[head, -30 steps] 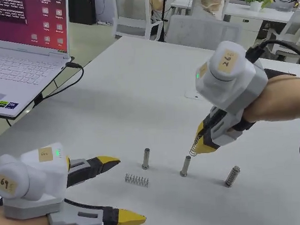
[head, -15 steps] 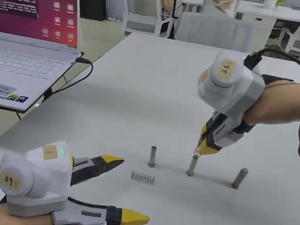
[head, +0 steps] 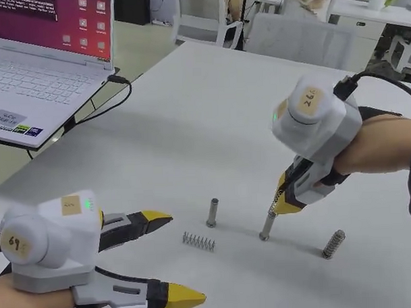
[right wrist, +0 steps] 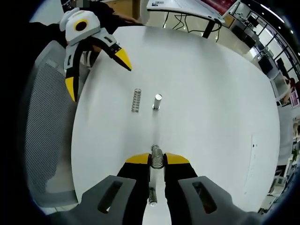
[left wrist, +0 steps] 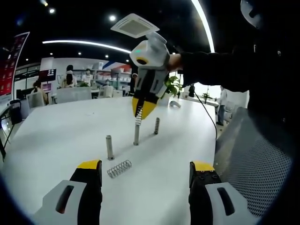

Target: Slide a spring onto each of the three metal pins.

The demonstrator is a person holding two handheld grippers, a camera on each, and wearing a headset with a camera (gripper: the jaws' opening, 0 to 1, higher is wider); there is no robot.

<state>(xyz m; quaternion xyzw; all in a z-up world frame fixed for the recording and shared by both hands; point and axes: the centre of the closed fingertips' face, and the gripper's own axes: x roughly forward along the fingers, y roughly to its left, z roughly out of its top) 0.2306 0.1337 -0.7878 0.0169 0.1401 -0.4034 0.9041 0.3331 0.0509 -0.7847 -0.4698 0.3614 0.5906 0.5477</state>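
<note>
The right gripper is closed on a spring at the top of the pin under its tips. The left gripper, wide open, is empty; a loose spring lies just ahead.

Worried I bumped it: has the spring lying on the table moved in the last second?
No. The loose spring keeps its spot beside the base of the leftmost pin; only the camera shifted.
</note>
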